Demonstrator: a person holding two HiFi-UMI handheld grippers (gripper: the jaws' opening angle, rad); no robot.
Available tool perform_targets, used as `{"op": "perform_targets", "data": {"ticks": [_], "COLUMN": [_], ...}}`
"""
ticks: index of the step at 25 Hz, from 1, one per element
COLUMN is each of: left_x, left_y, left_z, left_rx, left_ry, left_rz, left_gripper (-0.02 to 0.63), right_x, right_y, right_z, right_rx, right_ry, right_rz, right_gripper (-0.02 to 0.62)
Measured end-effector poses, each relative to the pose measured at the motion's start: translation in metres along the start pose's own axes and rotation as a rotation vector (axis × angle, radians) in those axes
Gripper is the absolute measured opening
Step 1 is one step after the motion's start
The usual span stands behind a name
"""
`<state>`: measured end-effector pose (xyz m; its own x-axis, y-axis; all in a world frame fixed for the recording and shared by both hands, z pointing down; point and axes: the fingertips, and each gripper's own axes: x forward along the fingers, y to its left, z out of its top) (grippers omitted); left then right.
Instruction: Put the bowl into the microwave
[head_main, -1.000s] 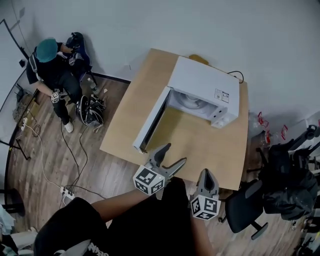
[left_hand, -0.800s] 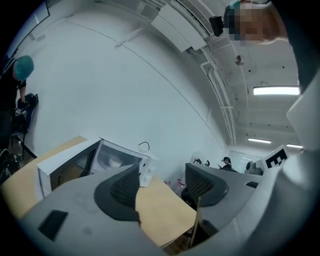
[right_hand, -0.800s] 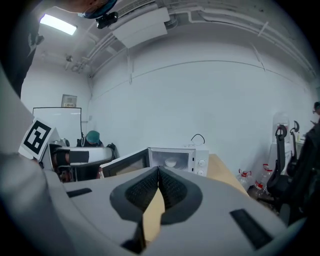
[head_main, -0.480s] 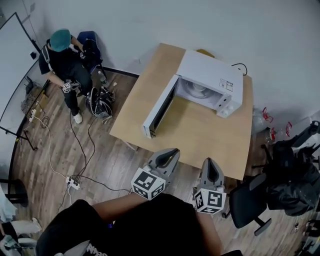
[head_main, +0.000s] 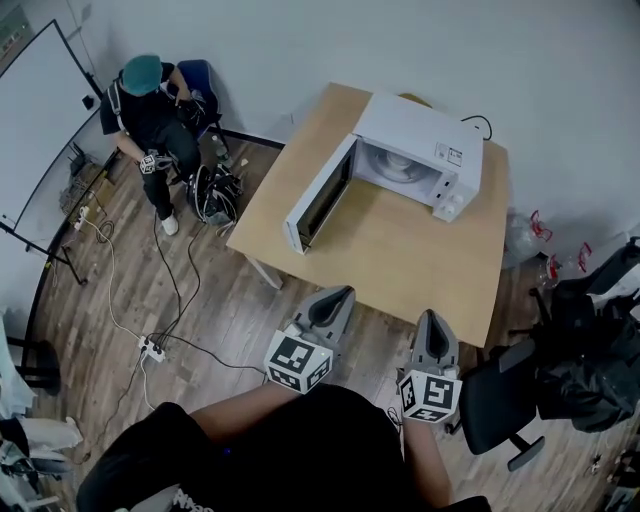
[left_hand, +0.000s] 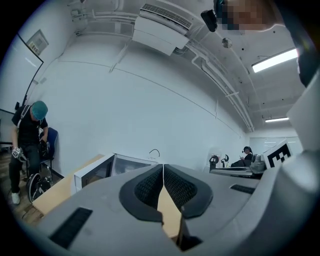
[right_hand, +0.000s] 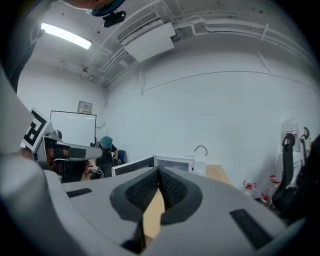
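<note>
- A seated person in a teal cap and dark clothes (head_main: 150, 100) is at the upper left of the head view, beside a white board (head_main: 40, 110).
- A white power strip (head_main: 152, 349) lies on the wood floor, lower left of centre.
- A light wooden table (head_main: 400, 260) fills the upper middle.
- A white microwave oven (head_main: 420, 135) stands on the table's far part, its hinged door (head_main: 320, 195) swung wide open to the left.
- A round pale shape (head_main: 398, 165) shows inside the cavity; whether it is the bowl cannot be told.
- The left gripper (head_main: 338, 296), low centre, is off the table's near edge, jaws pressed together on nothing.
- The right gripper (head_main: 432, 318), just right of it, also has its jaws pressed together and empty.
- A black office chair (head_main: 500, 400) stands at the lower right.
</note>
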<state>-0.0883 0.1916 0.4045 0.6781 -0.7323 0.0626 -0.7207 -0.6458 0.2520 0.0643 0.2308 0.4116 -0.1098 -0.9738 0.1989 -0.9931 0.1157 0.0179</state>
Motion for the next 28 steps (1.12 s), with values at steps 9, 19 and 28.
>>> {"op": "perform_targets", "data": {"ticks": [9, 19, 28], "left_x": [-0.017, -0.044, -0.077], "left_y": [-0.023, -0.057, -0.089], "left_z": [-0.004, -0.017, -0.028], "left_rx": [-0.020, -0.045, -0.036], "left_ry": [-0.014, -0.038, -0.032], "left_rz": [0.046, 0.049, 0.053], "left_gripper": [0.018, 0.018, 0.018], "right_x": [-0.046, -0.095, -0.137], "right_y": [-0.027, -0.037, -0.037], "right_z": [-0.016, -0.031, -0.038], "right_rx": [-0.004, 0.001, -0.009], "right_ry": [0.015, 0.003, 0.000], "right_rz": [-0.021, -0.027, -0.024], "right_gripper": [0.060, 0.060, 0.060]}}
